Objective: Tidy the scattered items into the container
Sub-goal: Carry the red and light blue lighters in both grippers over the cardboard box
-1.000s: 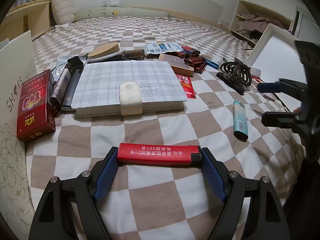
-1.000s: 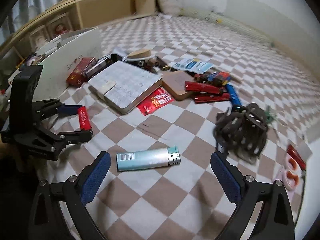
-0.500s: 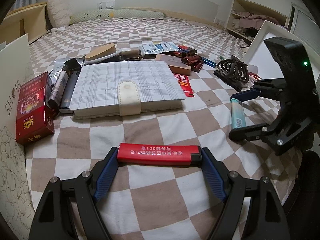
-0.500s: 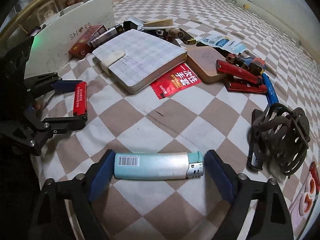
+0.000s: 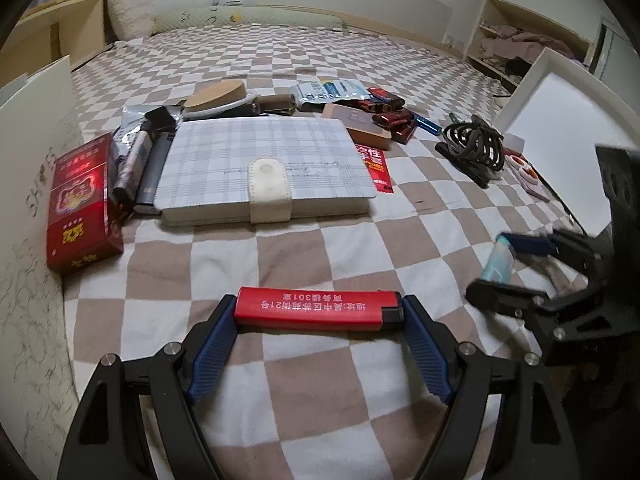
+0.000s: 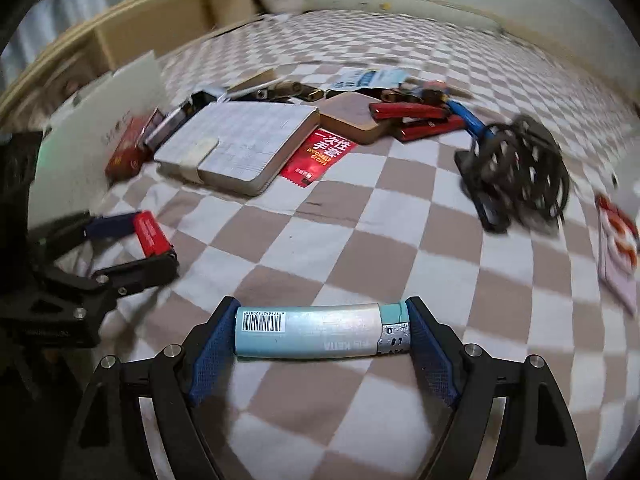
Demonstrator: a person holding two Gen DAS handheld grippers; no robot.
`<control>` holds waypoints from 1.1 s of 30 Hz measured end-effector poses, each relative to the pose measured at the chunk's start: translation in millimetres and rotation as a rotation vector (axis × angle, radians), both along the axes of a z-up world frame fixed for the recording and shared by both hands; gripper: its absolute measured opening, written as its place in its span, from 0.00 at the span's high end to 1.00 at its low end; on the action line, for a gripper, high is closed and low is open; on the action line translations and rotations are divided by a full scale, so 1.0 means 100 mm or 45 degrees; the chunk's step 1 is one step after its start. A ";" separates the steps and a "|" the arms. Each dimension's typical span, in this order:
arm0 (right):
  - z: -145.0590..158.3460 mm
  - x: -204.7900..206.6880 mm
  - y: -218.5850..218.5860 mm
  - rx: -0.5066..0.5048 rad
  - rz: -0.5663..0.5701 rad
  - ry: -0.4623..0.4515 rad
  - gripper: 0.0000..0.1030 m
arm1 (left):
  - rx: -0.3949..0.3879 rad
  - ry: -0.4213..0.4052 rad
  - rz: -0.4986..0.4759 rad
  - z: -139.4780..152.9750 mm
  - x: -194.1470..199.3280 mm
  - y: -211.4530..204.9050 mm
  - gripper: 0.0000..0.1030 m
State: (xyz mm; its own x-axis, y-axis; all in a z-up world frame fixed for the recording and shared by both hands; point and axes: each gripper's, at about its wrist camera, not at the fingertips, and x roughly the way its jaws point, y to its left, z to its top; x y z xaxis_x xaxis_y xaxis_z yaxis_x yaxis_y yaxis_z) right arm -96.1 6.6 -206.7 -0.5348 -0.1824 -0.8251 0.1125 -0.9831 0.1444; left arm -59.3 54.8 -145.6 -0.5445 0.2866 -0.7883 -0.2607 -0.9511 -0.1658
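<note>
Red plastic fills the span of the left gripper (image 5: 319, 314) in the left wrist view: a red lighter (image 5: 318, 309) is clamped end to end between the blue pads, its long axis lying crosswise to the fingers, with white printing along its side and a black cap at the right end. It hangs just above the checked bedspread (image 5: 304, 248). A white box panel (image 5: 38, 128) rises close on the left, and a second white panel (image 5: 560, 120) stands far right, behind the right gripper (image 5: 500, 264), which shows a pale blue lighter (image 5: 498, 266) held between its fingers. Which panel belongs to the container cannot be told; the left one looks nearer to this hand.

From the right wrist view, the right gripper (image 6: 322, 330) is closed on the pale blue lighter (image 6: 316, 330), again gripped by its ends and lying across the fingers, barcode at the left, metal hood at the right. The picture is blurred. The left gripper (image 6: 154, 240) shows at far left with the red lighter (image 6: 151, 233), close to the white box panel (image 6: 92, 128). A plaid notebook (image 6: 236, 140) and a coiled cable (image 6: 520, 168) lie on the bedspread beyond.
</note>
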 end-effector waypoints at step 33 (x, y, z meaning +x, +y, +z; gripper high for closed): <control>1.33 0.07 -0.63 -0.272 -0.085 0.292 0.20 | 0.126 0.325 0.175 1.40 0.56 -1.00 0.22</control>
